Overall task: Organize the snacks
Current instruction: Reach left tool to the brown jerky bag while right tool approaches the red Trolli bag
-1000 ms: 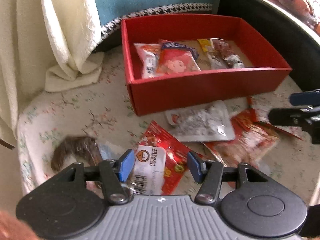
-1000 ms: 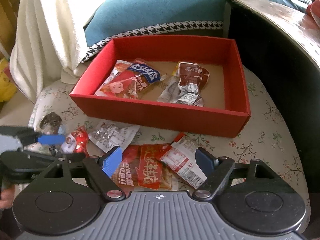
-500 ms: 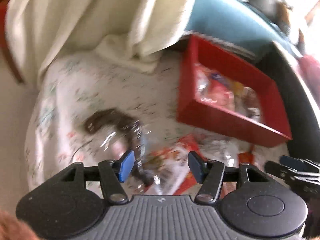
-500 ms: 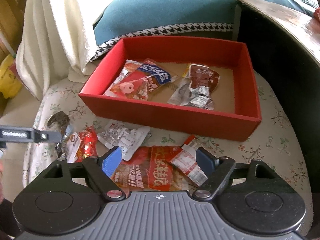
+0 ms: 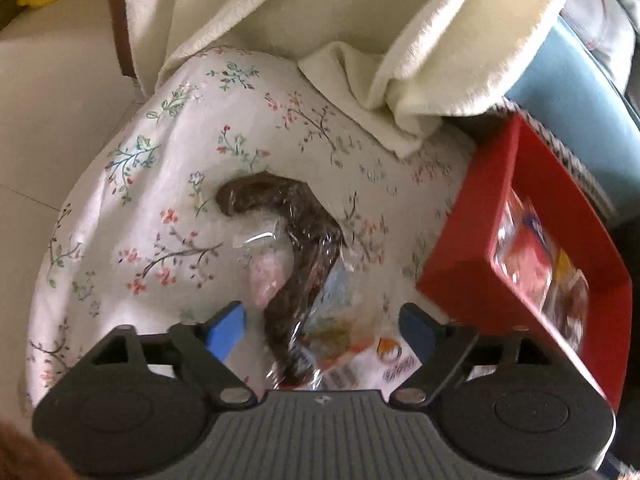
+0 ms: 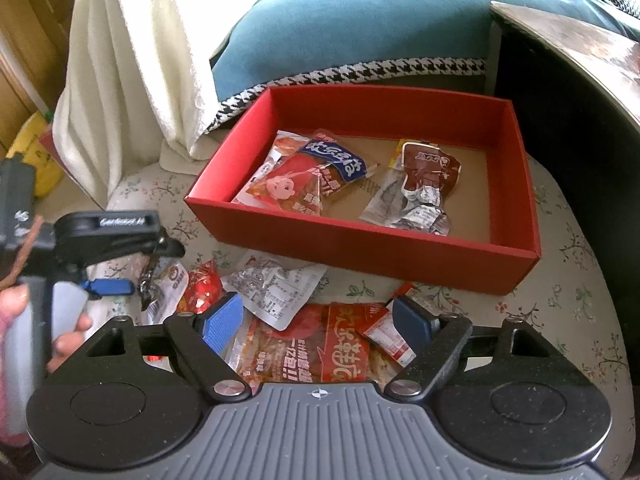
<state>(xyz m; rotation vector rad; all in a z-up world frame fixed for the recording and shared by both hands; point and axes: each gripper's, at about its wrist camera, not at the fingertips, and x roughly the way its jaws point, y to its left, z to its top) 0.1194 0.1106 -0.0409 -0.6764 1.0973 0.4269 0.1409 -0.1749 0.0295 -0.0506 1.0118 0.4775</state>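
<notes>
A red box (image 6: pixel 372 240) sits on the floral cushion (image 6: pixel 576 280) and holds several snack packets (image 6: pixel 312 180); it also shows in the left wrist view (image 5: pixel 500 240). My left gripper (image 5: pixel 320 326) is open, its jaws on either side of a clear packet with a dark brown snack (image 5: pixel 304 248). The left gripper also shows in the right wrist view (image 6: pixel 116 280). My right gripper (image 6: pixel 318 322) is open and empty above a red packet (image 6: pixel 320 352) in front of the box.
Loose packets lie in front of the box: a white-silver one (image 6: pixel 276 284) and a small red one (image 6: pixel 200 288). A cream towel (image 5: pixel 360 20) hangs at the back left. A teal cushion (image 6: pixel 360 28) and a dark table (image 6: pixel 568 92) stand behind.
My left gripper has swung left, away from the red packet and the box, and now sits over the dark brown snack packet. My right gripper has moved only slightly.
</notes>
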